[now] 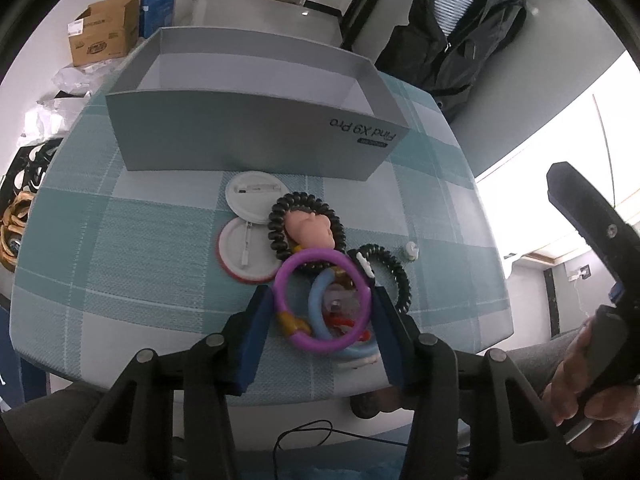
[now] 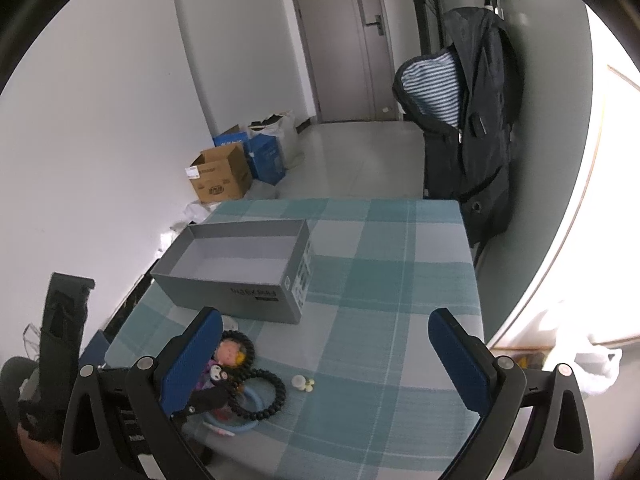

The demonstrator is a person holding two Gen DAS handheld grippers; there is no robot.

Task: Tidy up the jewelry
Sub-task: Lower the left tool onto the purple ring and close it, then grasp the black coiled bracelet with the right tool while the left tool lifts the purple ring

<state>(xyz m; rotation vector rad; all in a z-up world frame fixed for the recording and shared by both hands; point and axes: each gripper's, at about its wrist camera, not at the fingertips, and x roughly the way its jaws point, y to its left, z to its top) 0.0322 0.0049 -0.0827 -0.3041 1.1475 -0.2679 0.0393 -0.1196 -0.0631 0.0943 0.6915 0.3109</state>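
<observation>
A pile of jewelry lies on the checked tablecloth (image 1: 152, 248): a purple ring bracelet (image 1: 320, 300), a light blue ring (image 1: 318, 312), two black coil bands (image 1: 306, 226), a doll-head charm (image 1: 310, 230) and two round white badges (image 1: 246, 254). My left gripper (image 1: 318, 320) is open, its blue pads on either side of the purple bracelet, low over the pile. An open grey box (image 1: 256, 136) stands behind the pile. My right gripper (image 2: 324, 364) is open and empty above the table, right of the pile (image 2: 236, 384). The grey box also shows in the right wrist view (image 2: 232, 276).
A small white and yellow earring (image 2: 302, 384) lies alone right of the pile, also in the left wrist view (image 1: 411, 249). Cardboard and blue boxes (image 2: 224, 176) sit on the floor beyond the table. A chair with a dark jacket (image 2: 468, 136) stands at the far right corner.
</observation>
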